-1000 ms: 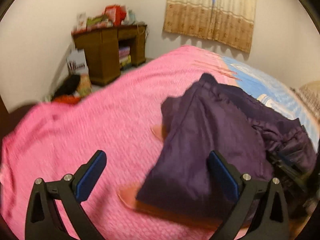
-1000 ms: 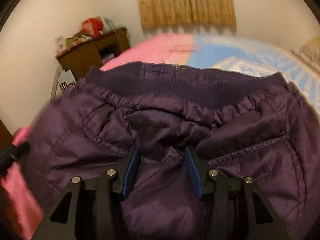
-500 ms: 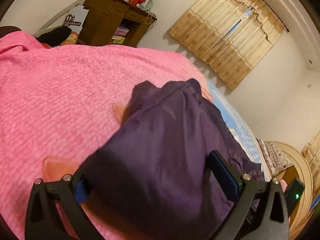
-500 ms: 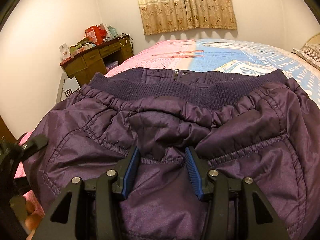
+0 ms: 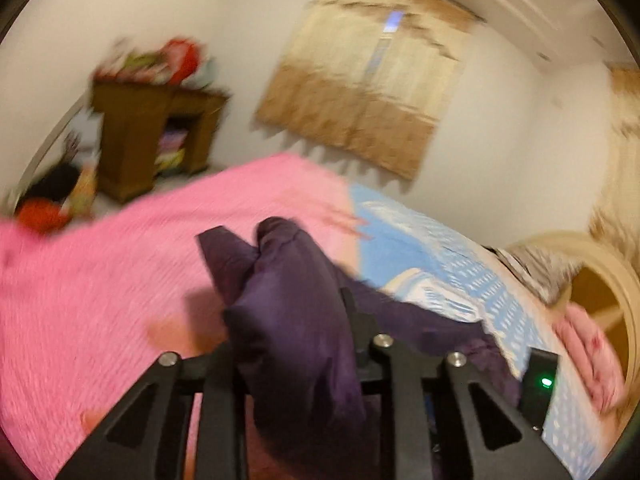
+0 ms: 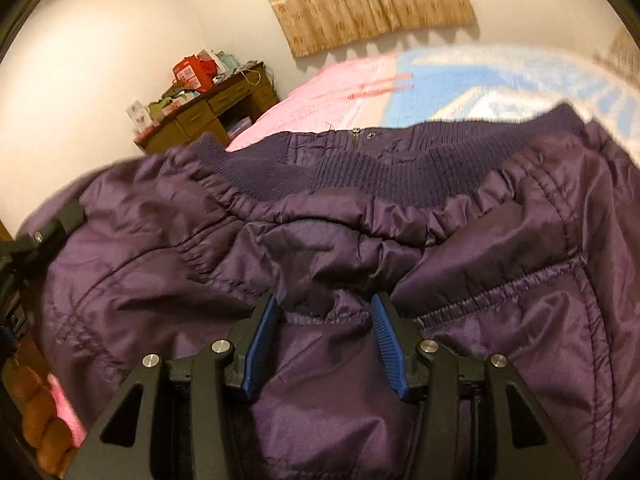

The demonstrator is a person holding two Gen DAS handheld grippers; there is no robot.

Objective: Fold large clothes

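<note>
A dark purple padded jacket (image 6: 360,240) lies bunched on the bed, its ribbed hem (image 6: 400,176) toward the far side. My right gripper (image 6: 326,320) is shut on a fold of the jacket's shell, which fills the space between the blue pads (image 6: 262,344). In the blurred left wrist view, a raised fold of the jacket (image 5: 288,264) stands up between the fingers of my left gripper (image 5: 292,332). Its jaws are closing and pinch this fold. The left gripper's frame also shows at the left edge of the right wrist view, with a hand (image 6: 36,420) below it.
The bed carries a pink blanket (image 5: 100,300) on the left and a blue patterned sheet (image 5: 420,248) on the right. A cluttered wooden desk (image 6: 208,108) stands by the far wall under a beige curtain (image 5: 368,92). A curved headboard (image 5: 600,280) is at the right.
My left gripper went from wide open over the jacket's edge to closed on a fold and rose with it. My right gripper kept its grip and tilted slightly.
</note>
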